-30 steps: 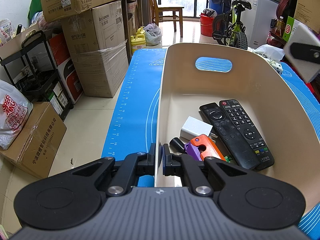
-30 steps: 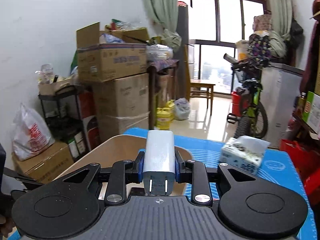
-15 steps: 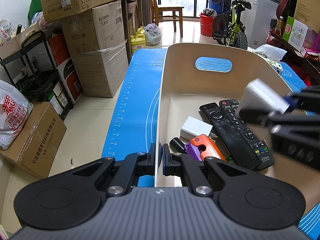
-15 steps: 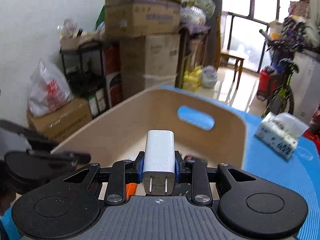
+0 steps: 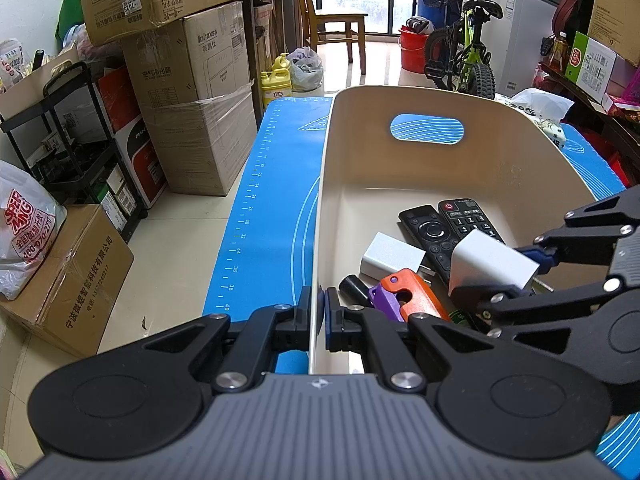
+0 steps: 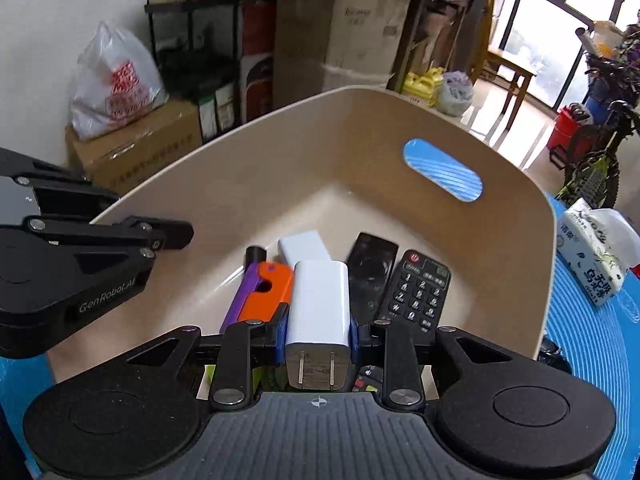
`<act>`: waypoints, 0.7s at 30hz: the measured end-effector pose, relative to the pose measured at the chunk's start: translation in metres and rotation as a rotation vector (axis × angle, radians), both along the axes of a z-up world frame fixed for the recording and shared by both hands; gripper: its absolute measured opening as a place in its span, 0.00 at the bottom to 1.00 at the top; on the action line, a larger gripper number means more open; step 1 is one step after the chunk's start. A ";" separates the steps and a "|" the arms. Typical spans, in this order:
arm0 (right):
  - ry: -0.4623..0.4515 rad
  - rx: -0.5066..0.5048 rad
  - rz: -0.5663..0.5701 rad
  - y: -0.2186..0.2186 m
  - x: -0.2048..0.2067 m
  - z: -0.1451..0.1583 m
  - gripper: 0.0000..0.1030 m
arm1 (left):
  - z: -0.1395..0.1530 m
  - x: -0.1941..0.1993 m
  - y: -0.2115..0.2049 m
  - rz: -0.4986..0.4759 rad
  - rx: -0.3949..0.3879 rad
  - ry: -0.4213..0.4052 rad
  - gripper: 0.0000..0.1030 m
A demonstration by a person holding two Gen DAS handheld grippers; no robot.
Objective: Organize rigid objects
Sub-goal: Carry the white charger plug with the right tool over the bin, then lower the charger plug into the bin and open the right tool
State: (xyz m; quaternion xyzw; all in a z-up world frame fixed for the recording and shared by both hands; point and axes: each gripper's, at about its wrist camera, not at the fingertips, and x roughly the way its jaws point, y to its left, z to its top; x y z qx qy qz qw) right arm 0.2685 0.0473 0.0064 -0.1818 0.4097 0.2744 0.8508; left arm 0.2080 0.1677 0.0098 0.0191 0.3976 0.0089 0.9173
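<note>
The left gripper [image 5: 319, 314] is clamped on the near-left wall of the bin [image 5: 472, 176], one finger outside over the blue mat [image 5: 276, 200], the other inside. The right gripper [image 6: 318, 338] is shut tight on a white charger [image 6: 320, 312], its two prongs facing the camera, and holds it above the bin's floor, inside the rim; in the left wrist view the charger [image 5: 492, 266] hangs over the near-right part of the bin, above the remotes. On the bin's floor lie two black remotes side by side: a plain one [image 6: 370, 276] and, to its right, a keypad one [image 6: 420, 292] with a red power button. Left of them in the bin lies a second white block [image 6: 304, 248], and next to it an orange and purple tool [image 6: 260, 292] with a black cylinder [image 6: 255, 255] at its far end. The bin's far wall has an oval handle slot [image 6: 442, 176] through which the mat shows. Right of the bin, on the mat, sits a tissue pack [image 6: 596, 252]. Left of the bin, off the mat, stand stacked cartons [image 5: 188, 80] and a black rack [image 5: 76, 152].
</note>
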 end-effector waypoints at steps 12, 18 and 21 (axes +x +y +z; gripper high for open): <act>0.028 -0.015 0.014 -0.001 0.002 0.003 0.69 | 0.000 0.000 0.000 0.000 -0.002 0.000 0.06; -0.074 0.066 -0.036 -0.015 -0.011 0.016 0.74 | 0.001 0.000 0.001 0.000 -0.001 0.000 0.06; -0.152 0.131 -0.075 -0.034 -0.019 0.031 0.77 | 0.001 0.000 0.001 0.000 0.000 0.000 0.06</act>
